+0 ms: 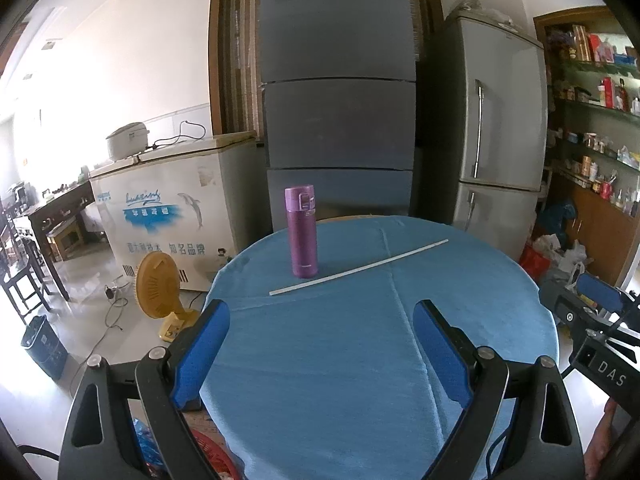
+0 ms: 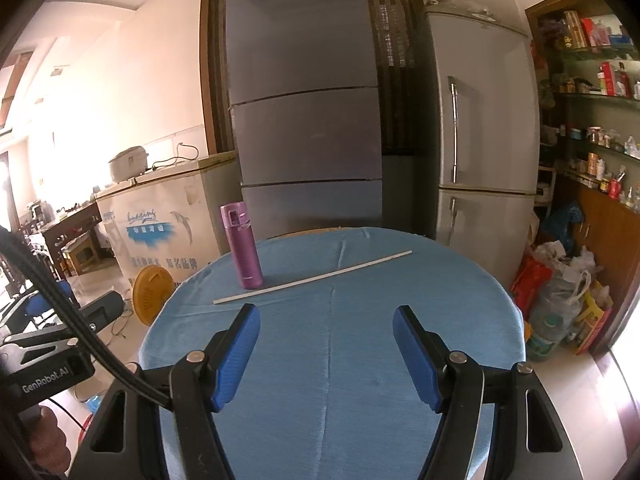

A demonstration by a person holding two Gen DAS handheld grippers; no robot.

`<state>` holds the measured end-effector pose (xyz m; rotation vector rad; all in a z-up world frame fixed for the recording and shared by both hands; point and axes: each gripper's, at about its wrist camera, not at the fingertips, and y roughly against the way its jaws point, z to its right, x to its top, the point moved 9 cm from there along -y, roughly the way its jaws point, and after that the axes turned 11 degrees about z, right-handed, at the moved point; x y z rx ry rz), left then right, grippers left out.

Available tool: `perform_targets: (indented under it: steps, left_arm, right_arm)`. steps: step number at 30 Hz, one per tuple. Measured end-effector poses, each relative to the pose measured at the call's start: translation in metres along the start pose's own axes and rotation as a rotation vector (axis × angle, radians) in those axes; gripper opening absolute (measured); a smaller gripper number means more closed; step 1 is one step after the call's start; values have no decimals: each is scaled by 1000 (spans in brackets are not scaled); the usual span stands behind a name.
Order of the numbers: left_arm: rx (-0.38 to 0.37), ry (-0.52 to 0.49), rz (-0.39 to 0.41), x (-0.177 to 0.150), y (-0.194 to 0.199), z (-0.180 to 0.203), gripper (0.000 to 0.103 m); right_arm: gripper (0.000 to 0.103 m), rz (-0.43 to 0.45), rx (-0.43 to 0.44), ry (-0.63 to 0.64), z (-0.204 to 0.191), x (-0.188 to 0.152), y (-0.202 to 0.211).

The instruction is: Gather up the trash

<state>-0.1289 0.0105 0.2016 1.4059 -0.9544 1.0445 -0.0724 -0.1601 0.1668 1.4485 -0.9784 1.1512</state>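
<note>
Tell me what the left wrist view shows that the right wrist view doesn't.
Only the left wrist view shows the dark bin on the floor and the whole yellow fan with its base. Only the right wrist view shows the full pile of bags by the cabinet. Both show the purple bottle upright on the blue tablecloth, the white stick beside it, and open fingers.

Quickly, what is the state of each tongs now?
Left tongs: open, holding nothing, above the blue tablecloth.
Right tongs: open, holding nothing.
</note>
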Motion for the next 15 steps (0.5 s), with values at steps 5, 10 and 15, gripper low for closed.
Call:
perform_targets:
  steps: [5, 10, 15]
  left_arm:
    - [9, 0, -12, -1, -9, -6, 93]
    - [12, -6, -31, -5, -25, -7, 93]
    - [-30, -5, -95, -25, -60, 5, 93]
  right_arm:
    - [73, -15, 6, 7, -7, -2, -11]
    - [73, -49, 14, -10, -6, -8, -31]
    - [75, -120, -8, -65, 15, -34, -71]
